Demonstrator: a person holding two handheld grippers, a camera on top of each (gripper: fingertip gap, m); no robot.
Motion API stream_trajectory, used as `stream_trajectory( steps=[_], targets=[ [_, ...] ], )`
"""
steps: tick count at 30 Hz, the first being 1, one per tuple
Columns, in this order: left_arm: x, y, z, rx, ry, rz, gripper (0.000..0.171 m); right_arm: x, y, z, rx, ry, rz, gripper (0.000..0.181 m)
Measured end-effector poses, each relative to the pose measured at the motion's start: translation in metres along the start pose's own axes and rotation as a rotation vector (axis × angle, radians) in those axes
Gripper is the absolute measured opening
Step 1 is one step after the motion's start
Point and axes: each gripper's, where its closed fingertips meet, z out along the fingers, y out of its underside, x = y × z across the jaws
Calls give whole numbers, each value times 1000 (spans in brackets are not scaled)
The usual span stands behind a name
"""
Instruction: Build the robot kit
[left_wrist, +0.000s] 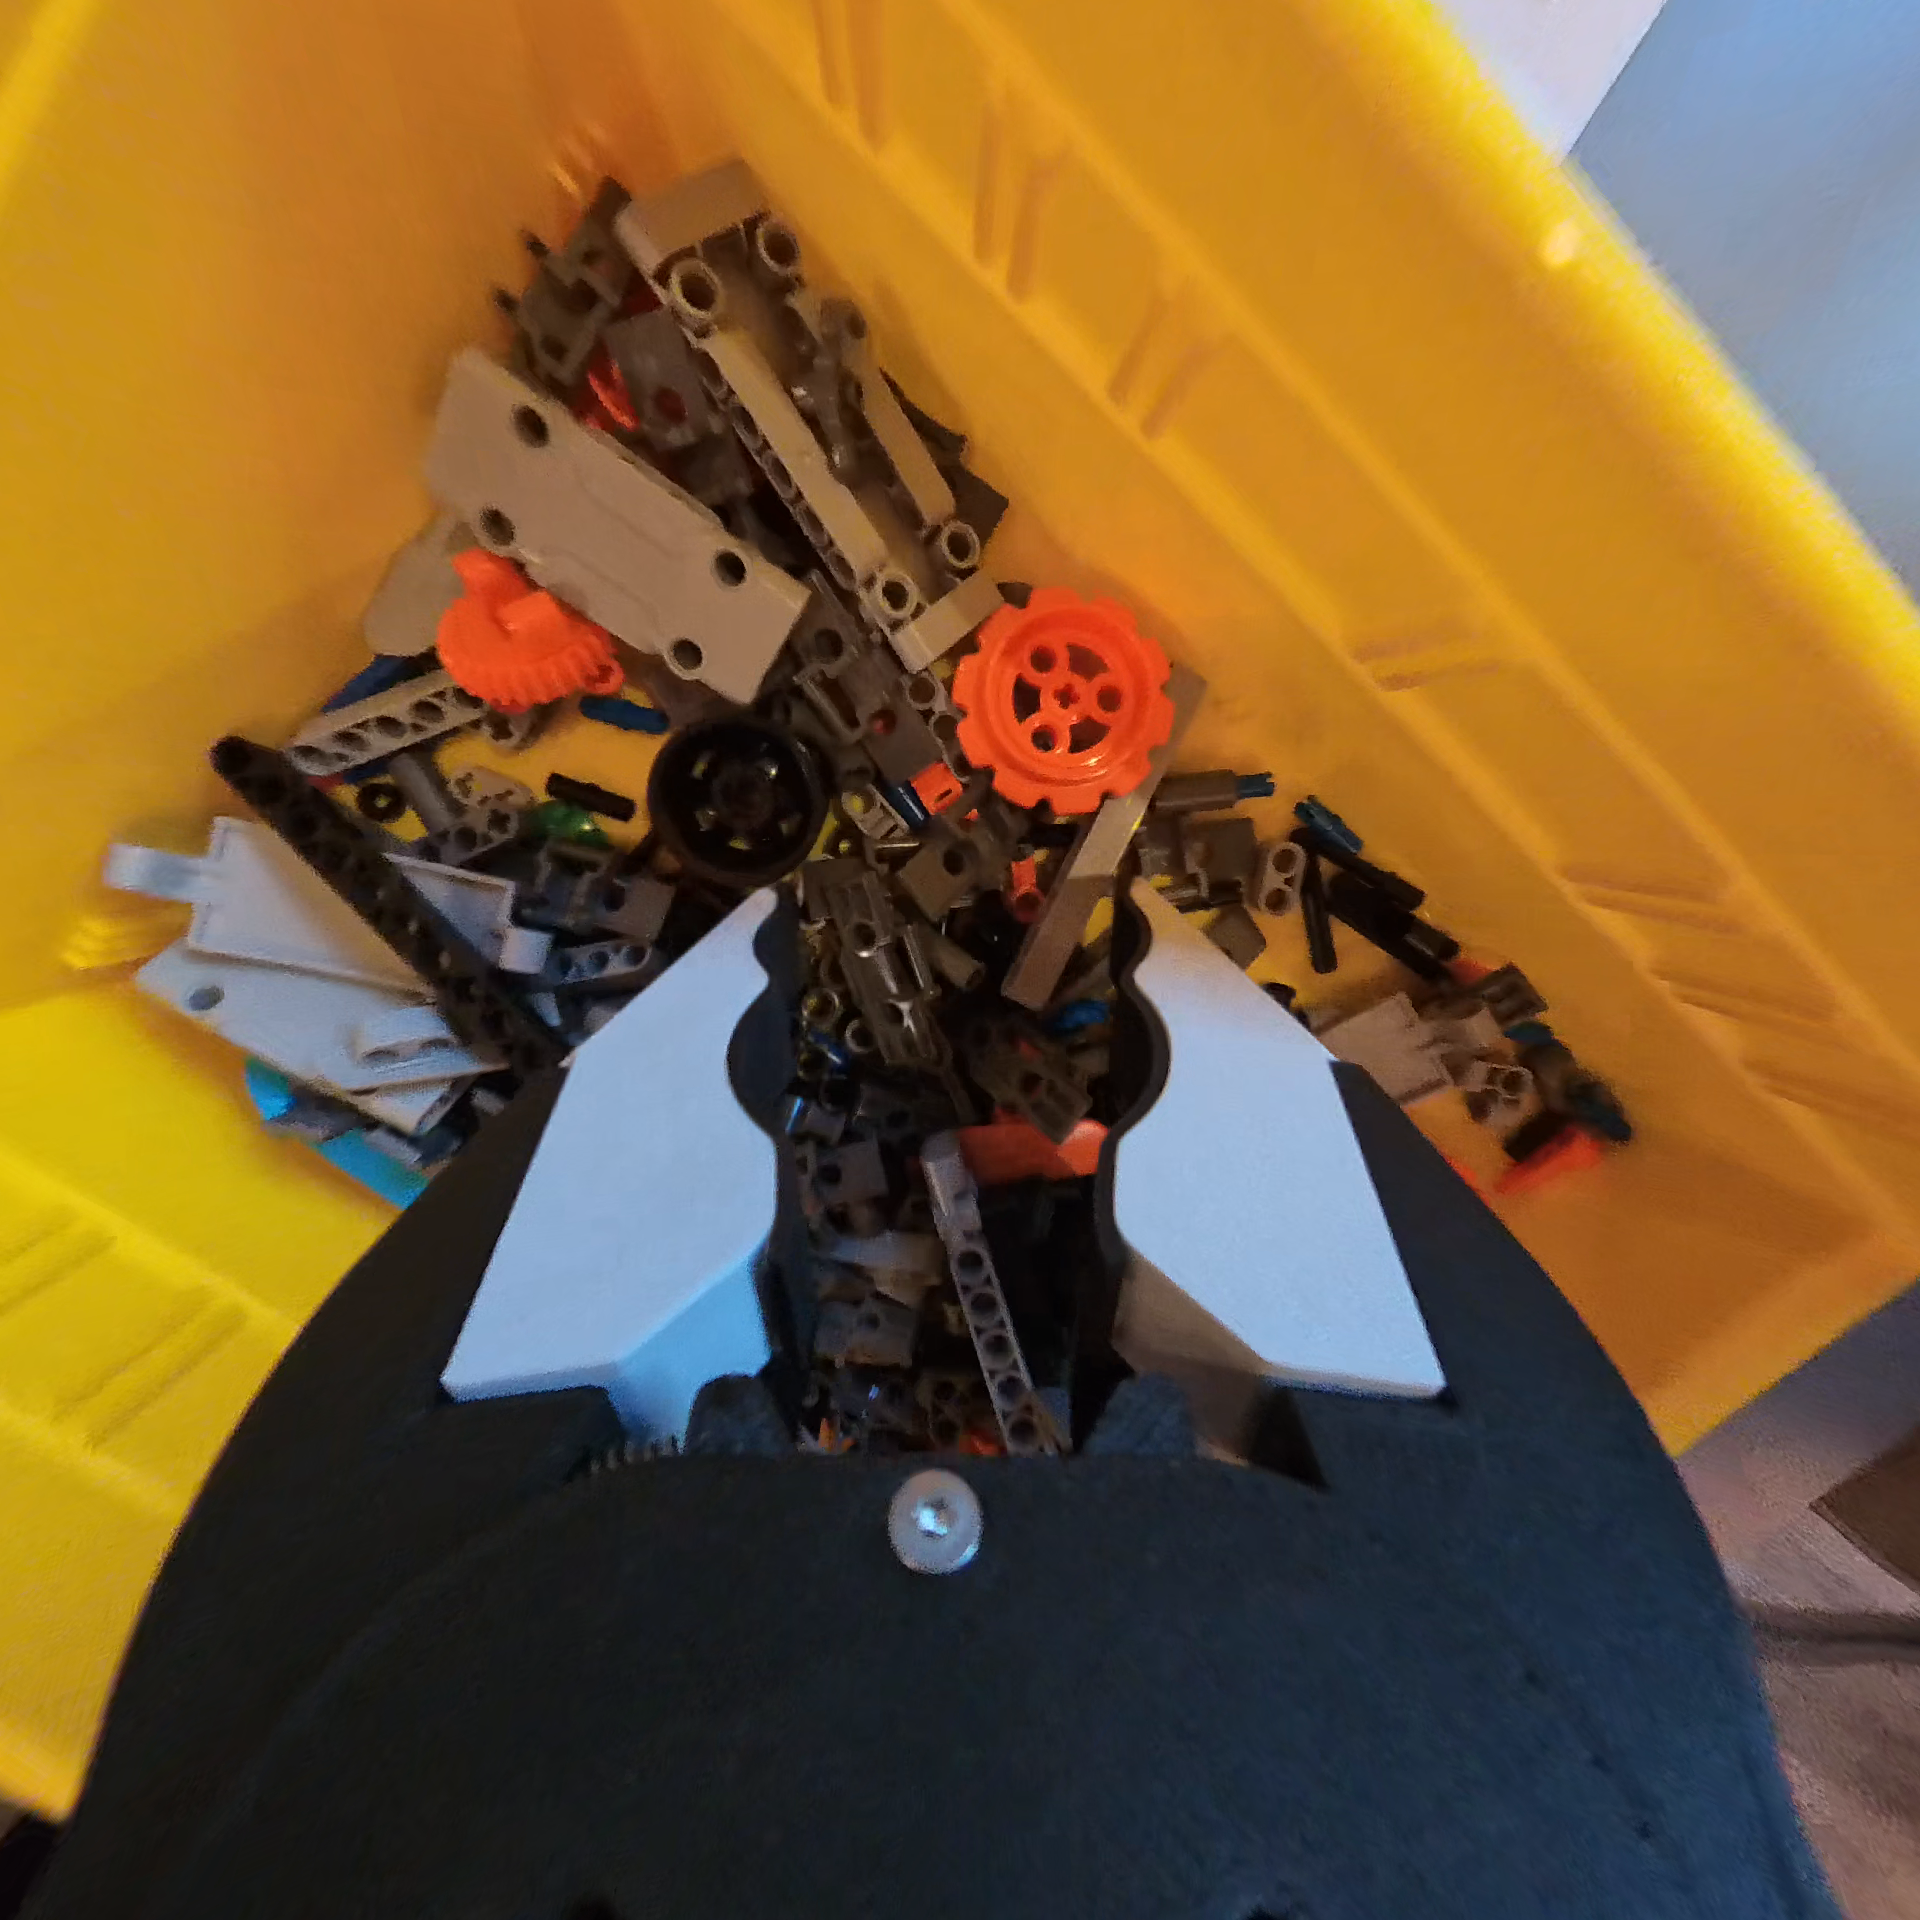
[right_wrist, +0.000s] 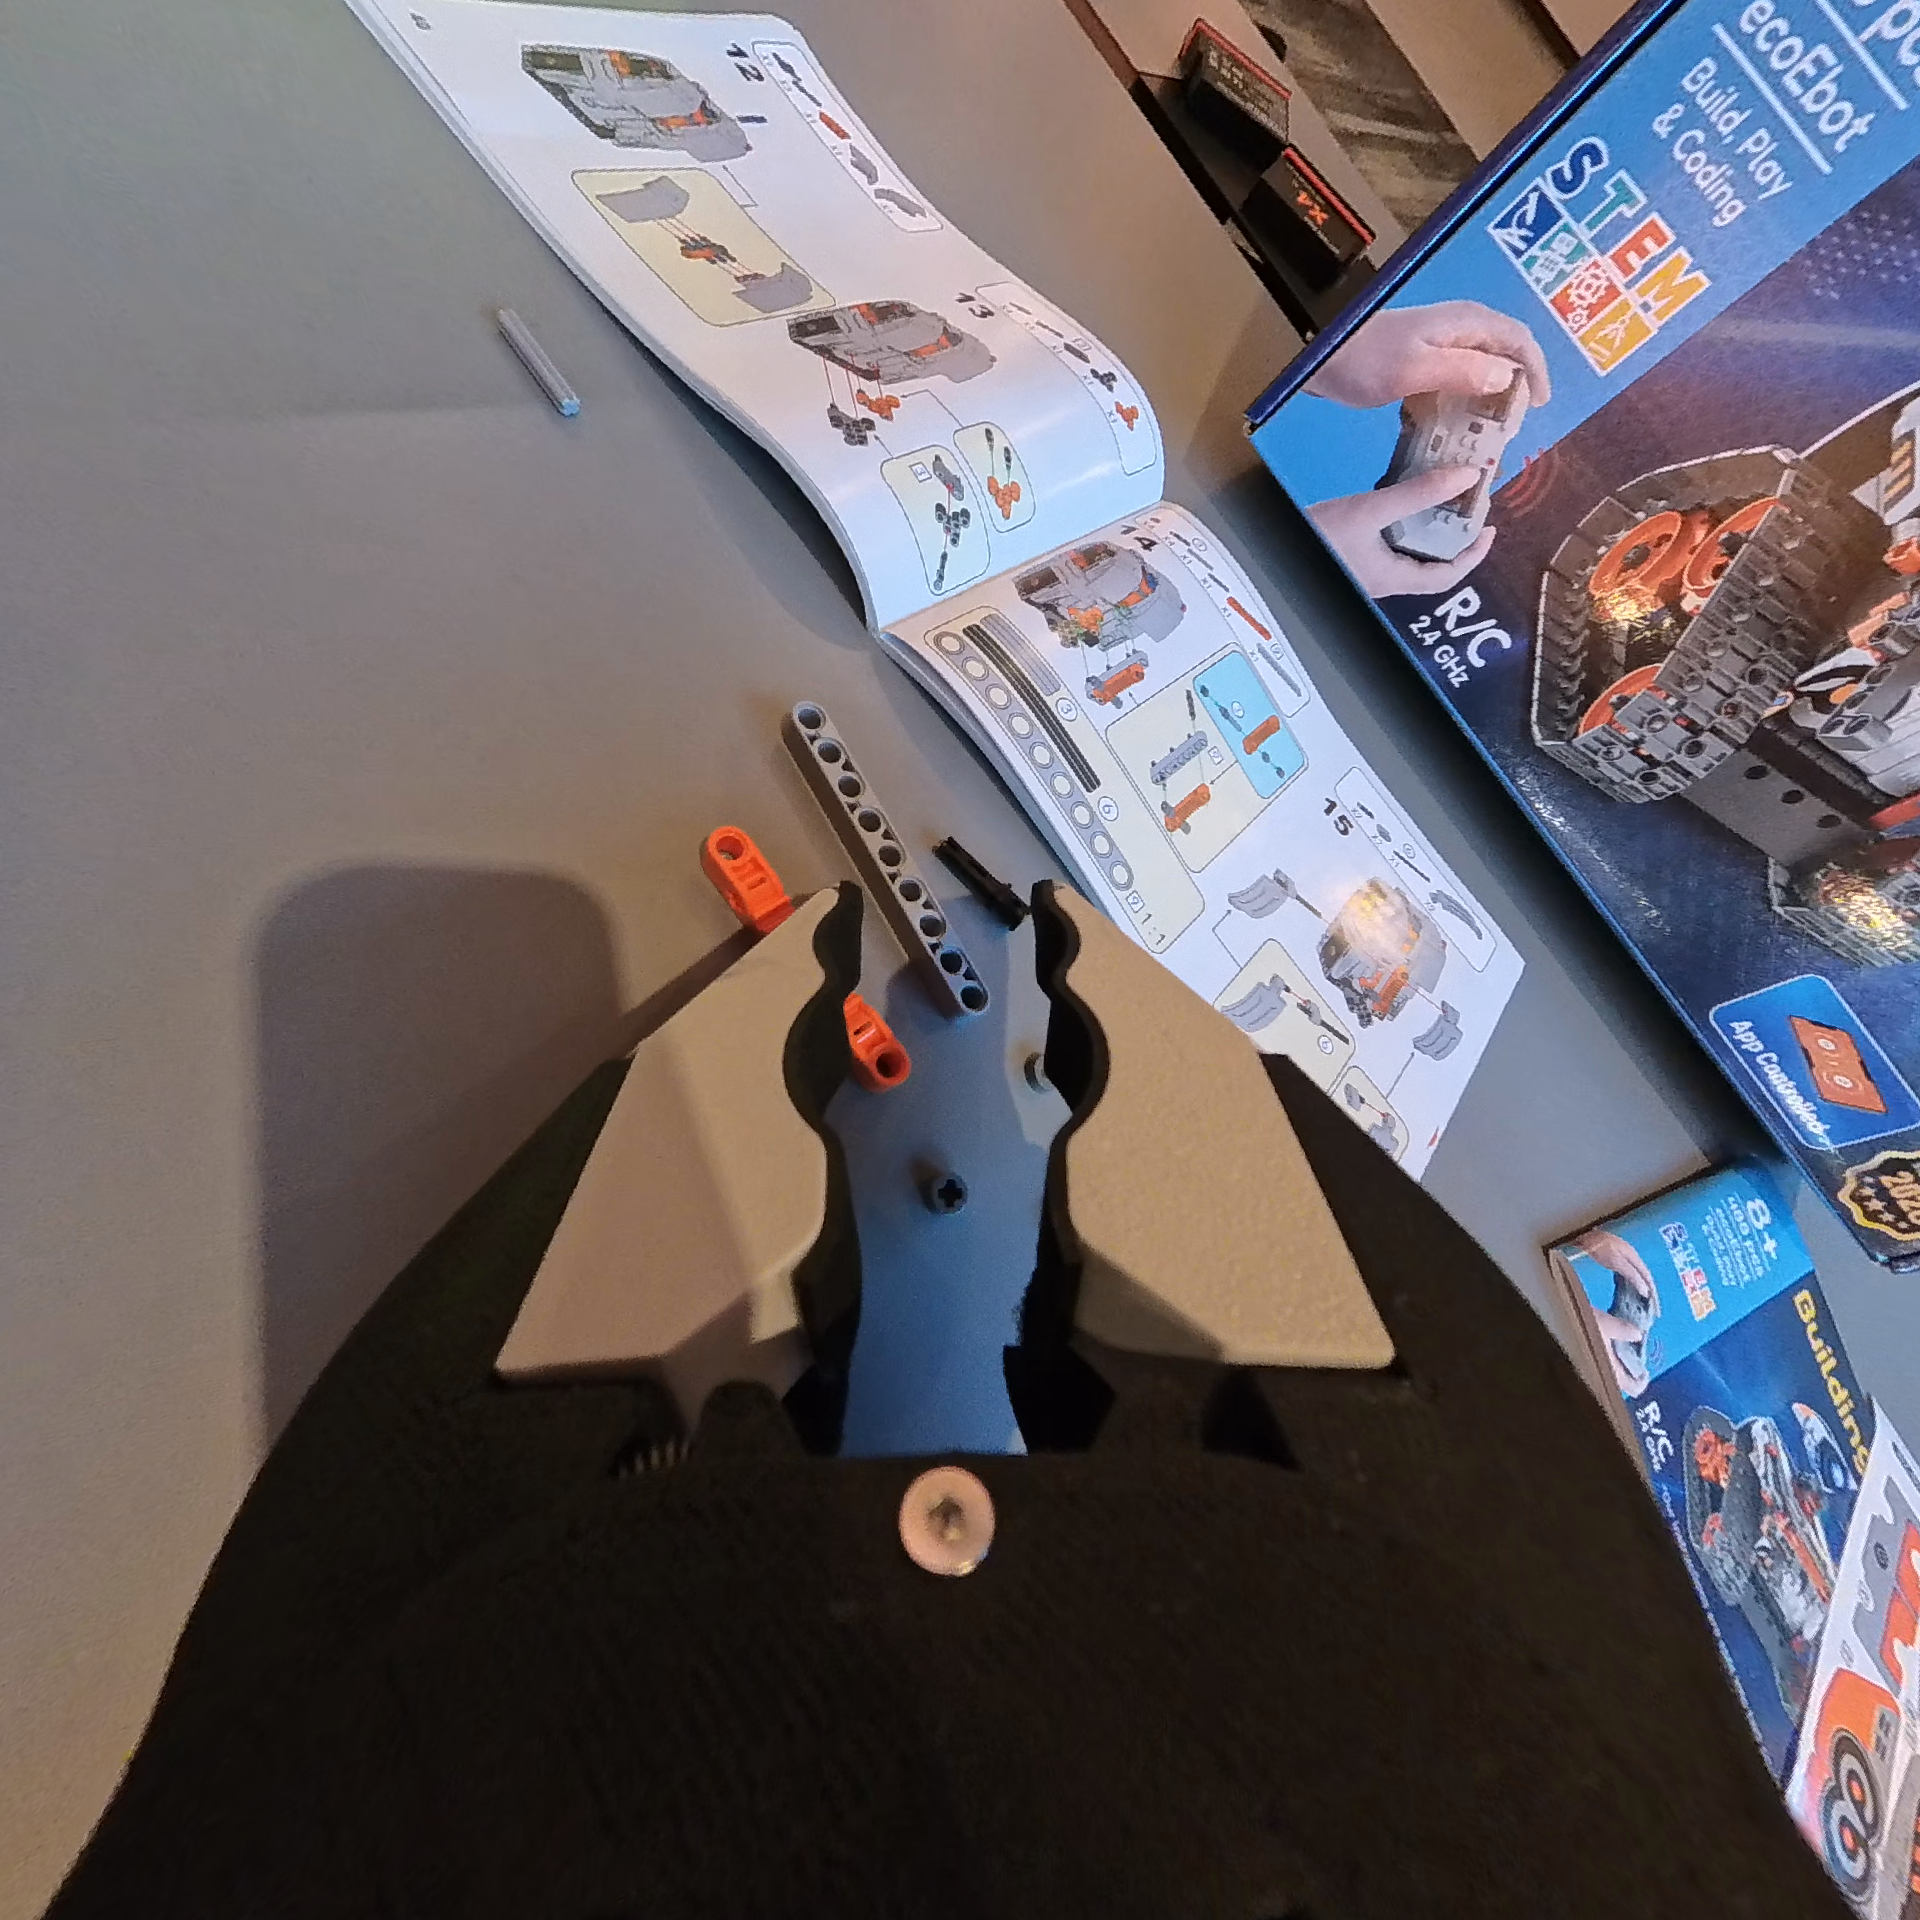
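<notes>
The left gripper (left_wrist: 951, 914) is hanging over a yellow bin (left_wrist: 1351, 436), its fingers (left_wrist: 665, 1122) spread wide and holding nothing. Right below them is lying a loose heap of plastic building parts (left_wrist: 883, 997): grey beams, dark pins, a black wheel (left_wrist: 738, 795), an orange gear (left_wrist: 1062, 704) and a second, smaller orange gear (left_wrist: 514, 634), with a large grey panel (left_wrist: 613, 530) resting on top farther in. The view is blurring a little at the edges.

The right gripper (right_wrist: 940, 904) is hovering over the grey desk (right_wrist: 260, 623), fingers (right_wrist: 686, 1143) likewise apart and empty. Between them are showing a long grey beam (right_wrist: 883, 857), an orange connector (right_wrist: 873, 1044) and a small grey bush (right_wrist: 943, 1193); a second orange connector (right_wrist: 743, 878) is sitting just outside the left fingertip and a black pin (right_wrist: 977, 881) near the right one. An open manual (right_wrist: 935, 468) is lying just beyond, a blue box (right_wrist: 1662, 520) and a smaller booklet (right_wrist: 1766, 1507) off to the right, and a thin grey axle (right_wrist: 537, 362) well apart, farther up the desk.

These parts look light, hard and smooth, so I would judge they are prone to skidding or flipping out of a pinch. The beam seems best taken across its narrow width near the middle; the connector is small and rounded, so probably across its flatter sides. In the bin, the parts are tangling, and one pulled up may well drag neighbours with it.
</notes>
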Motion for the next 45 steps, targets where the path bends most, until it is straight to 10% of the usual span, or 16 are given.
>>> stream_trajectory(
  steps=[3,14,24,36,41,45],
  targets=[
    [2,5,9,-39,43,-26,68,-1,0,0,0,-4,-3,31],
    [15,31,-10,-79,18,0,13,-5,-2,0,4,-21,-13,31],
    [50,69,-33,-127,162,-37,11,-5,-2,0,3,-21,-11,31],
    [-7,-4,-10,-16,15,-4,82,-4,-3,1,7,-21,0,31],
    [-11,-1,-7,-111,63,0,27,-4,-2,0,8,-22,-1,31],
    [-3,24,-12,-197,123,46,29,-5,-3,1,8,-28,4,30]
  ],
)
